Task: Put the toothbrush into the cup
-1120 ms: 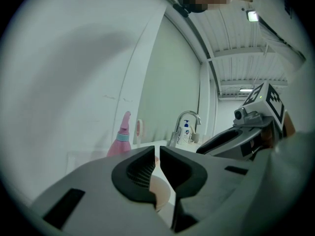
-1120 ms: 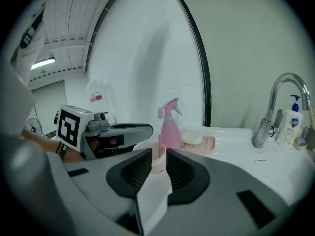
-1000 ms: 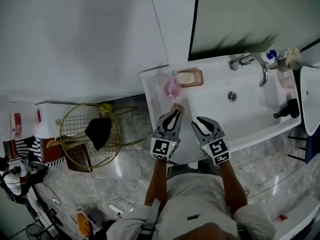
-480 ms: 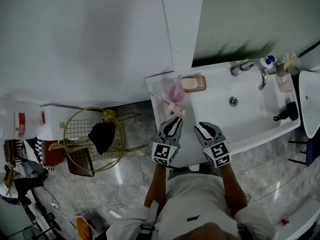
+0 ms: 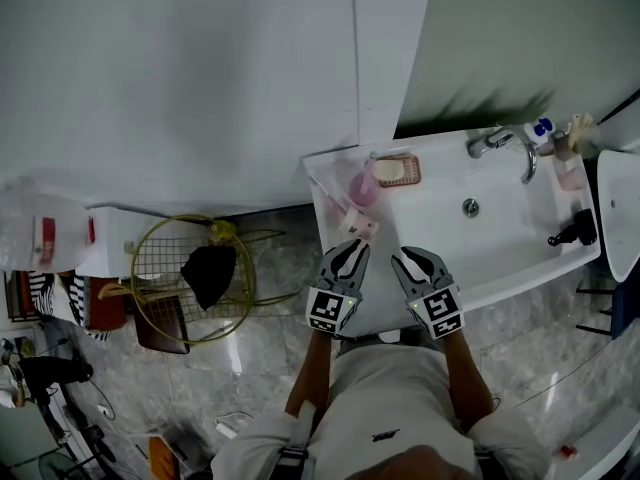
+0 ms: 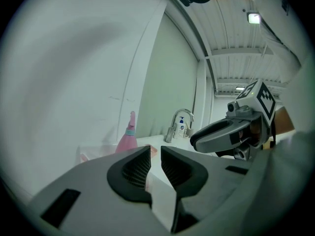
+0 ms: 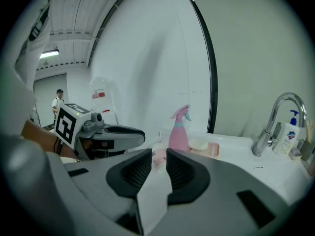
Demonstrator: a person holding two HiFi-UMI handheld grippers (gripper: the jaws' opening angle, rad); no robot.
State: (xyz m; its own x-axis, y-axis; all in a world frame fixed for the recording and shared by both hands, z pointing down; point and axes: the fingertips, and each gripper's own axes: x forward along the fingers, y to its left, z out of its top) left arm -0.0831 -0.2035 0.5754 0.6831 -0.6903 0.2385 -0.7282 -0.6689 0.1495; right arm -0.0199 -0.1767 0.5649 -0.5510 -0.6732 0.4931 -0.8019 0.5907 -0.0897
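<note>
I hold both tools low over the near edge of the white washbasin (image 5: 520,238), side by side and apart. My left hand-held gripper (image 5: 352,248) has its jaws drawn almost together, with only a narrow slit between the ribbed pads and nothing in it. My right hand-held gripper (image 5: 408,256) is the same: pads close, a thin gap, nothing pinched.

The cup (image 5: 358,229) stands on the basin's flat left ledge, just beyond the tip of my left tool and clear of both. In the right gripper view a slim white toothbrush (image 7: 159,135) rises out of it (small in the picture, so I cannot make out its head).

Behind the cup is a pink spray bottle (image 5: 365,183), upright, and just beside that a soap dish (image 5: 398,170) with a pale bar on it. The faucet (image 5: 505,143) curves over the bowl at the far rim, a small pump bottle (image 5: 541,128) next to it.

On the floor to my left sits a round wire basket (image 5: 160,268) holding a dark cloth (image 5: 210,273).
</note>
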